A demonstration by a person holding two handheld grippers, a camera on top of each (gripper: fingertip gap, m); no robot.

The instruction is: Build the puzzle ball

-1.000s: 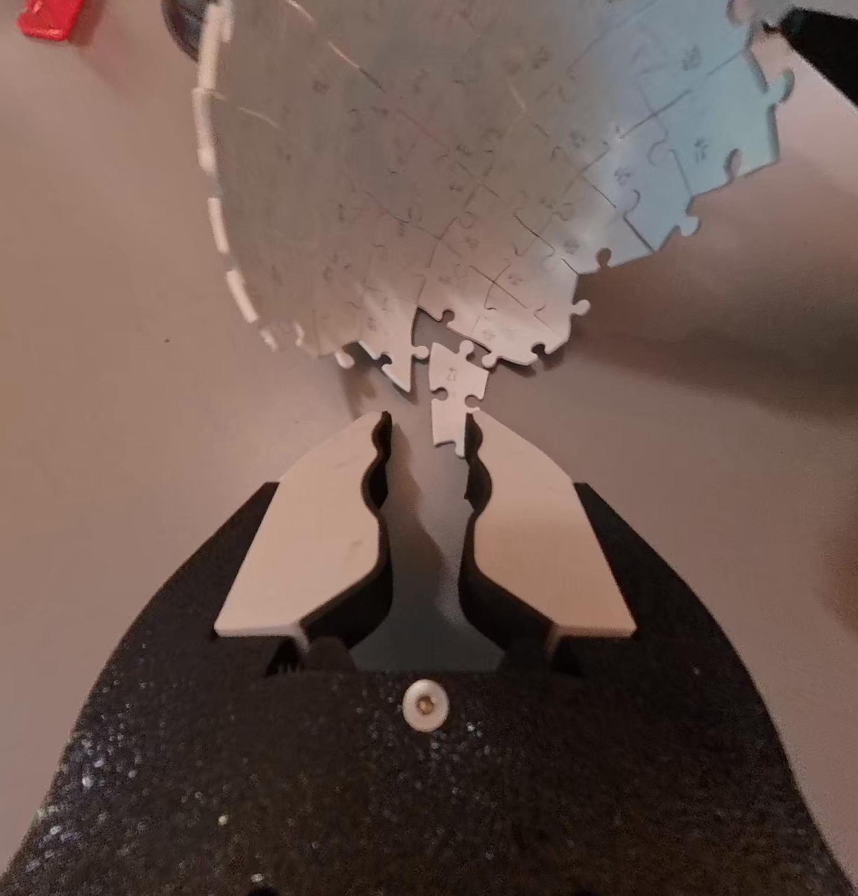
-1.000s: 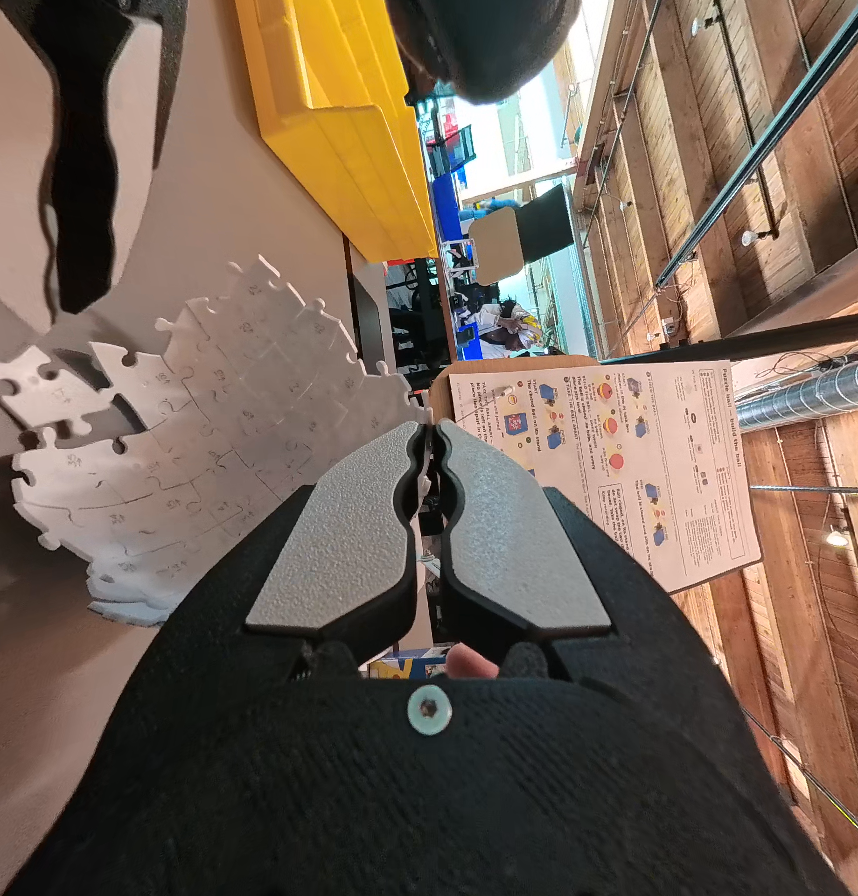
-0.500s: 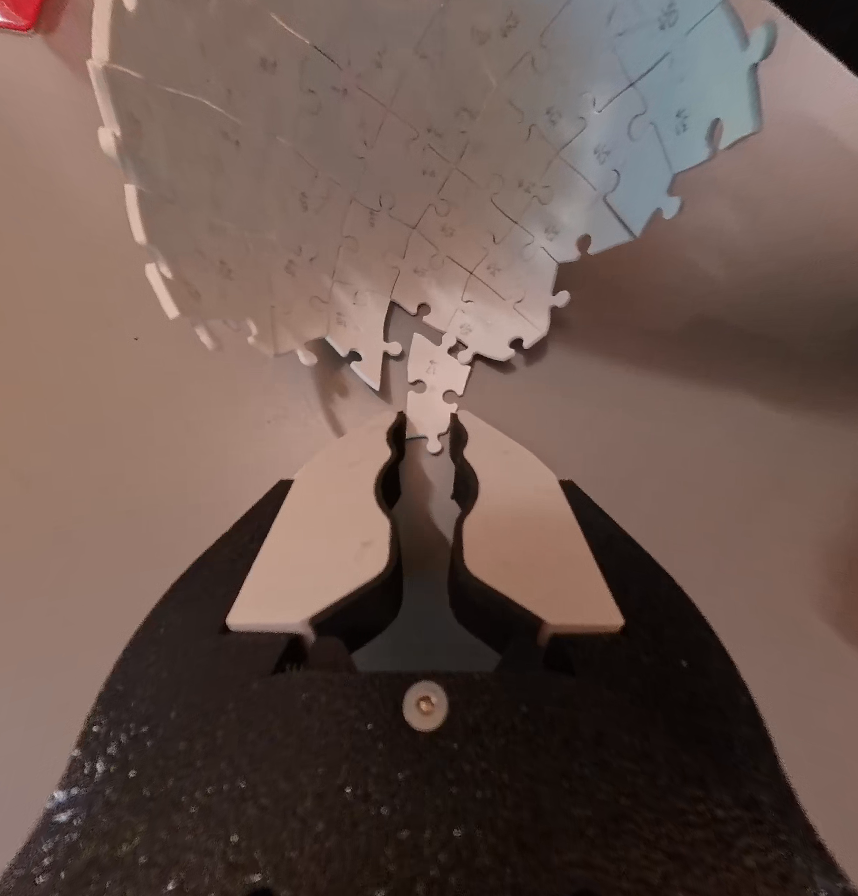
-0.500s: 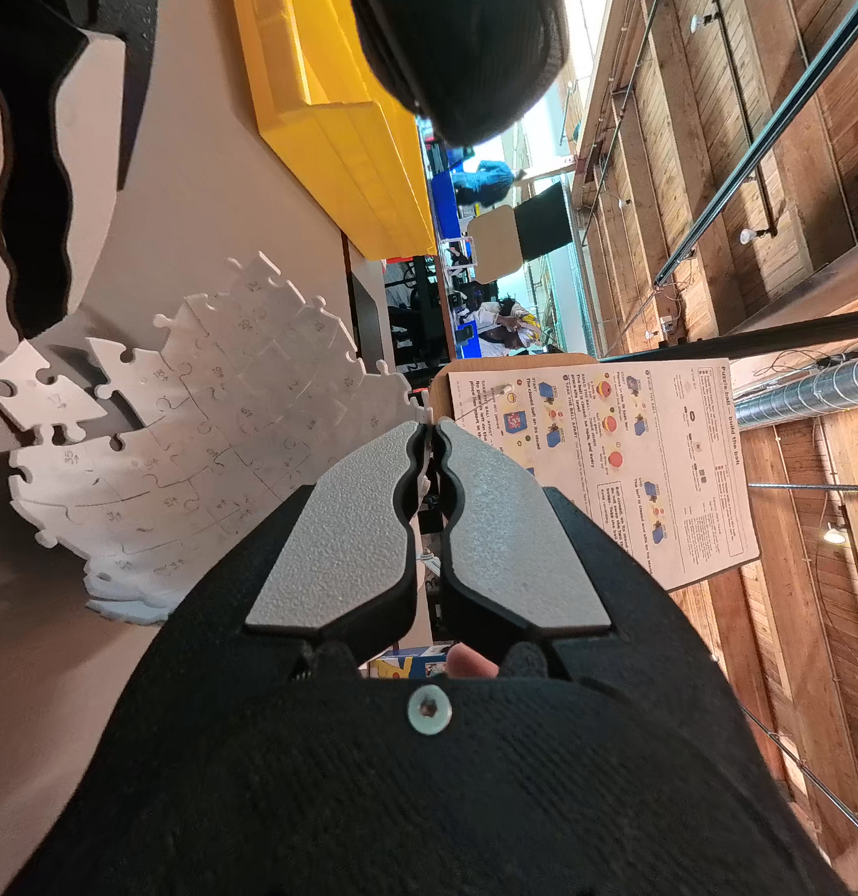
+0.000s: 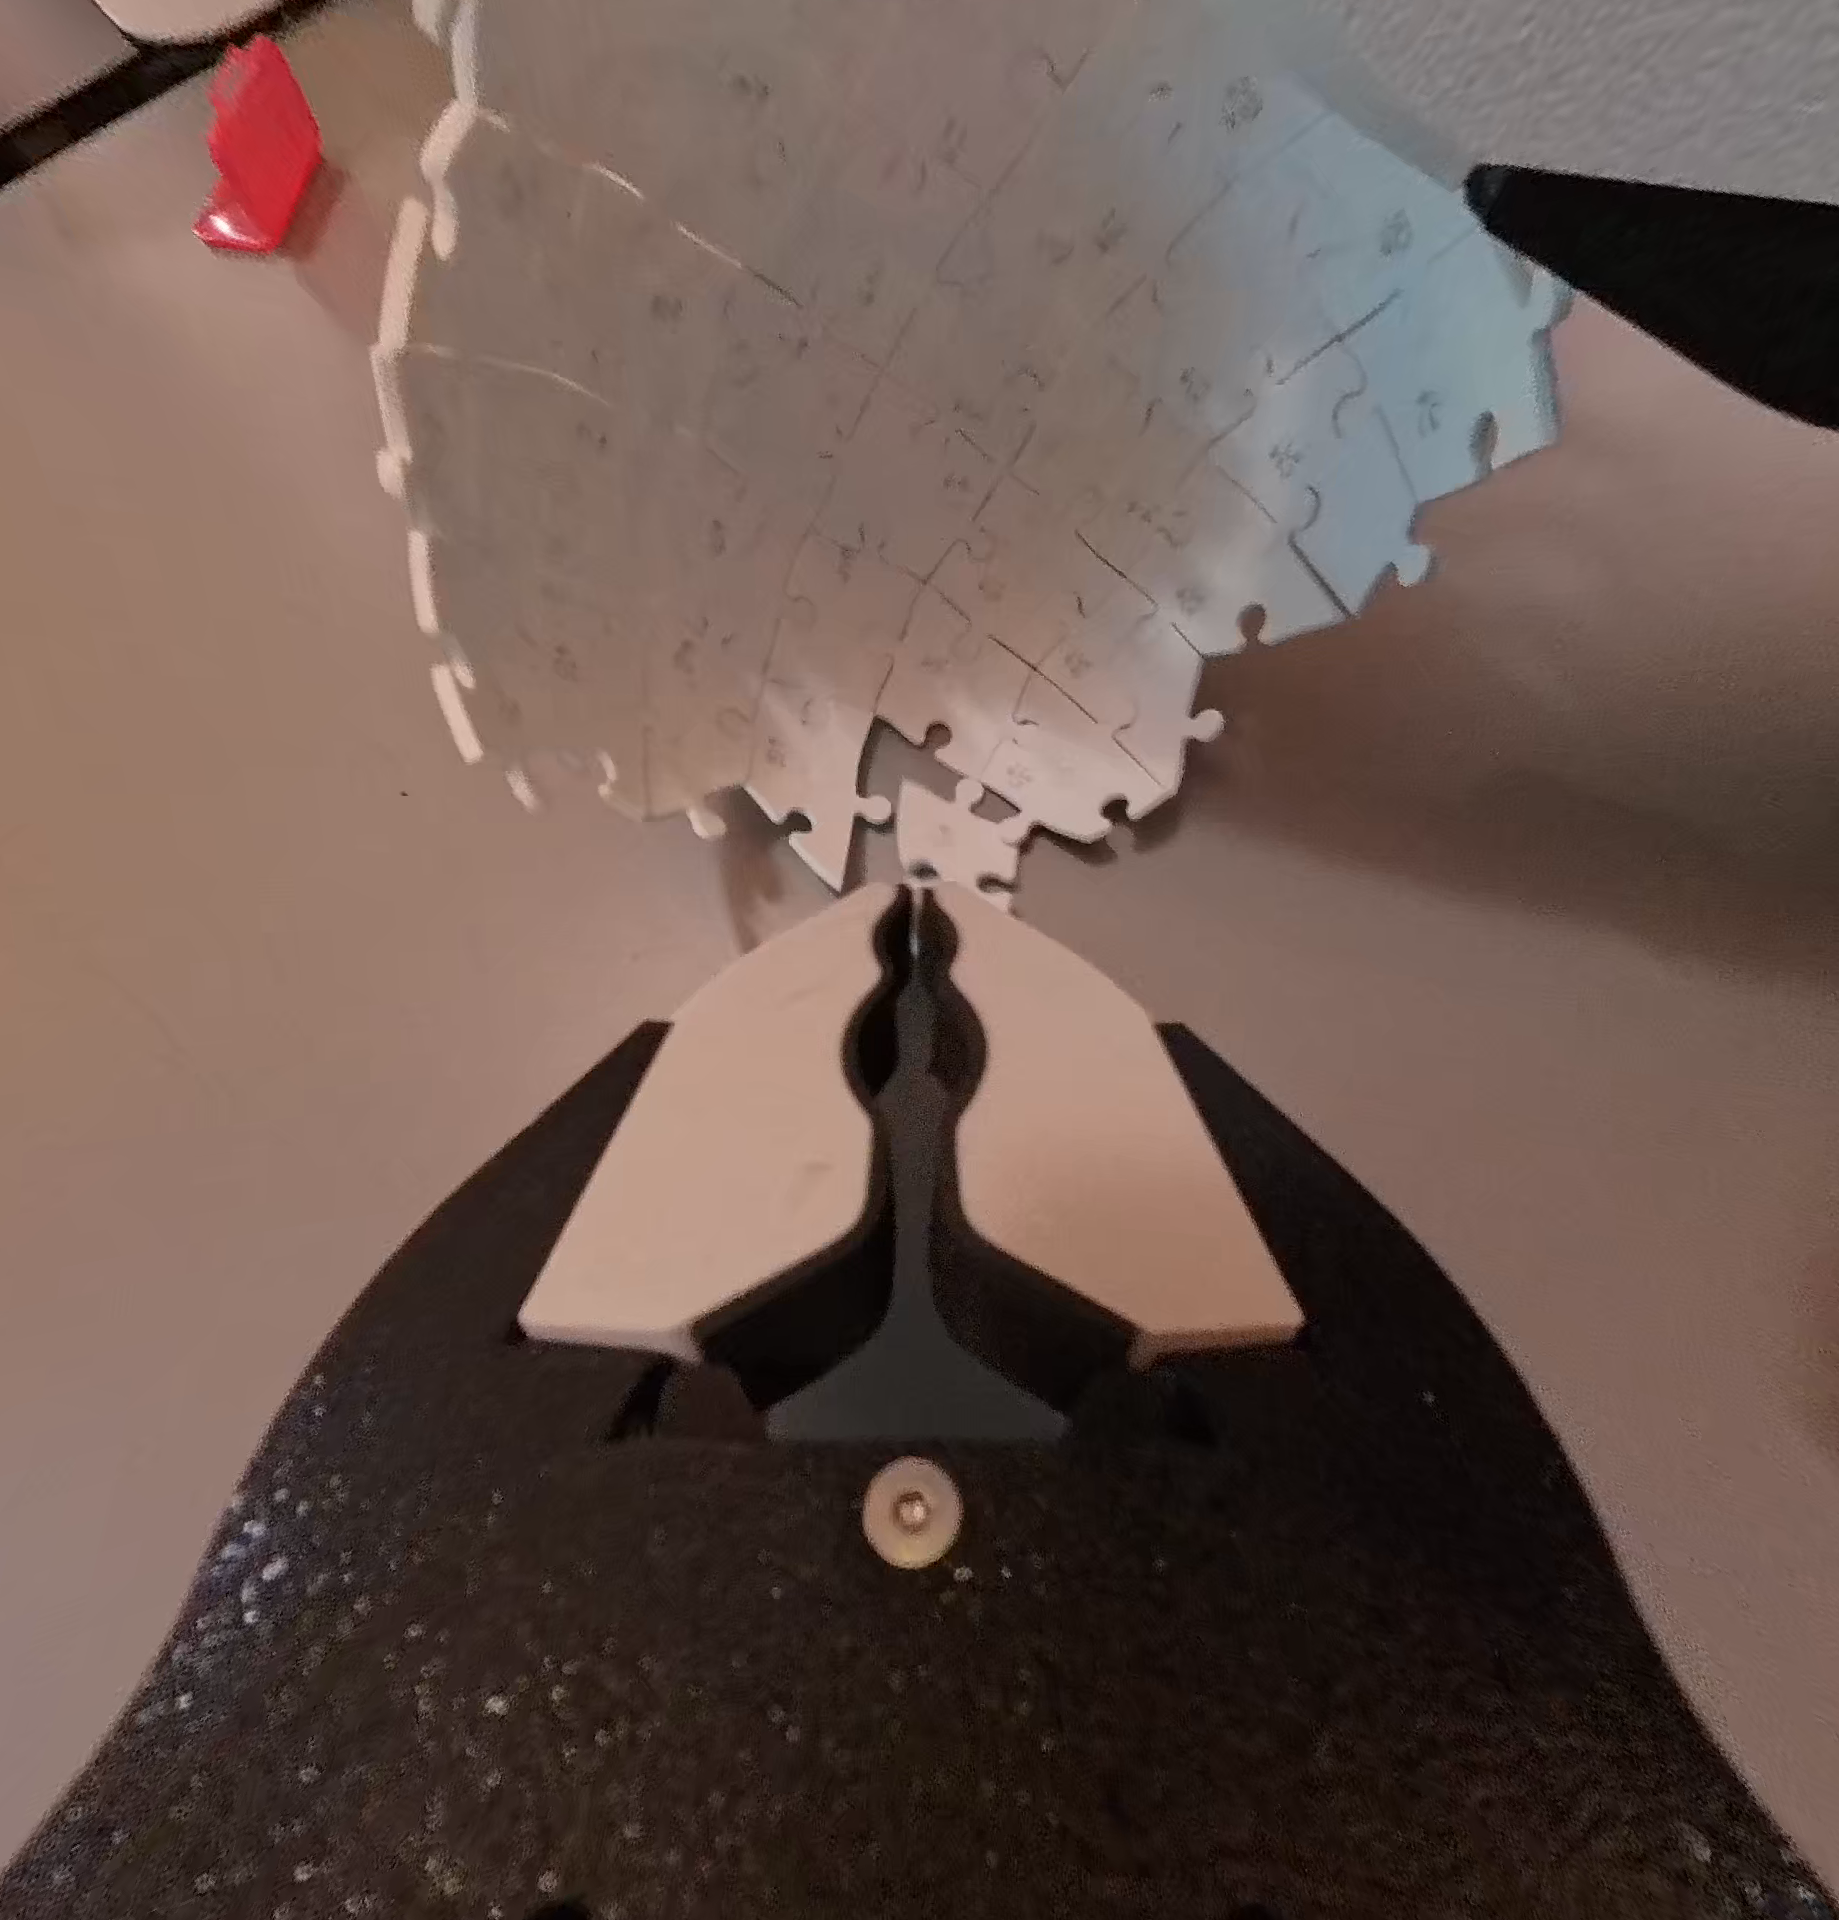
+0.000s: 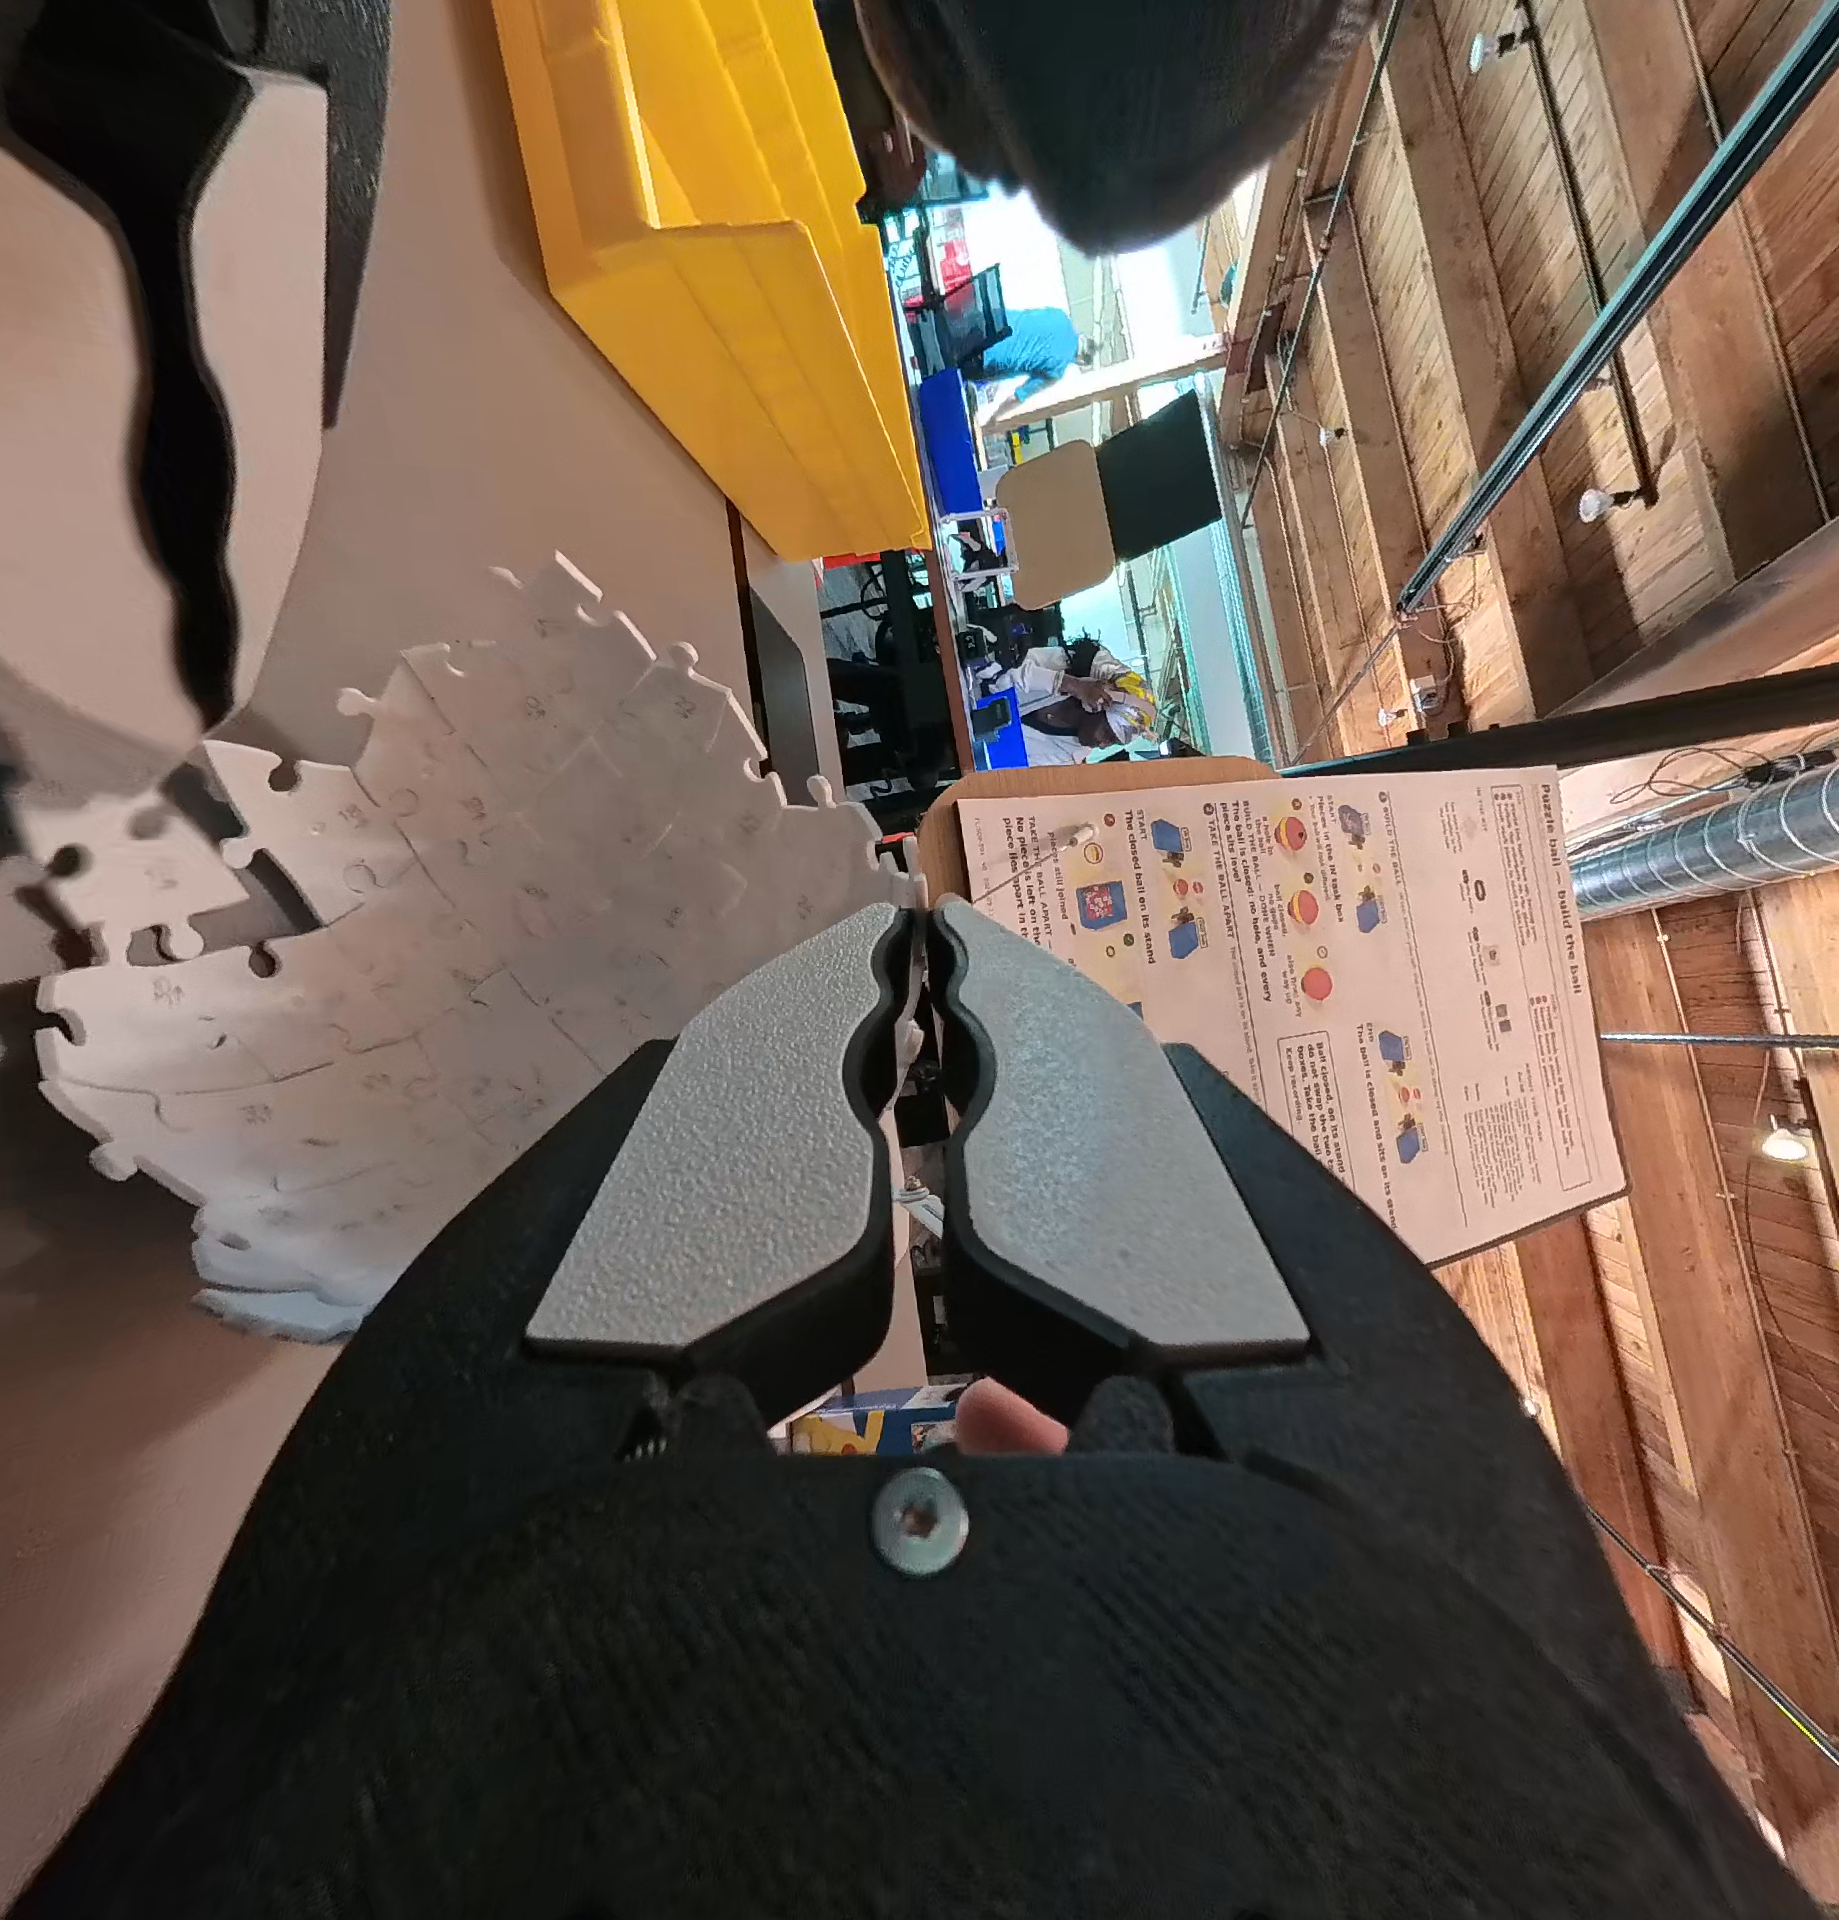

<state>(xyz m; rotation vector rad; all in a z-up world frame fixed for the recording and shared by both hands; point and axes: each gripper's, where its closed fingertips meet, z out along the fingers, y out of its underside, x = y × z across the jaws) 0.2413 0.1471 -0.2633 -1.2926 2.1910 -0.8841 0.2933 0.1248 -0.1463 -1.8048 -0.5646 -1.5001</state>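
My right gripper [image 6: 920, 914] clamps the rim of the curved white puzzle shell [image 5: 894, 416] to hold it steady above the table [image 5: 167, 727], while my left gripper [image 5: 917, 902] pinches the loose piece [image 5: 951, 836] at the shell's lower notch, ready to press it home.

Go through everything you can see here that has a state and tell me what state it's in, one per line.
Left gripper: shut on the loose puzzle piece.
Loose puzzle piece: pinched at its edge, lined up at the shell's gap, not seated.
Puzzle shell: partly built, curved, gap-edged, off the table.
Right gripper: shut on the shell's rim.
Yellow bin: on the table, contents hidden.
Instruction sheet: propped on a board.
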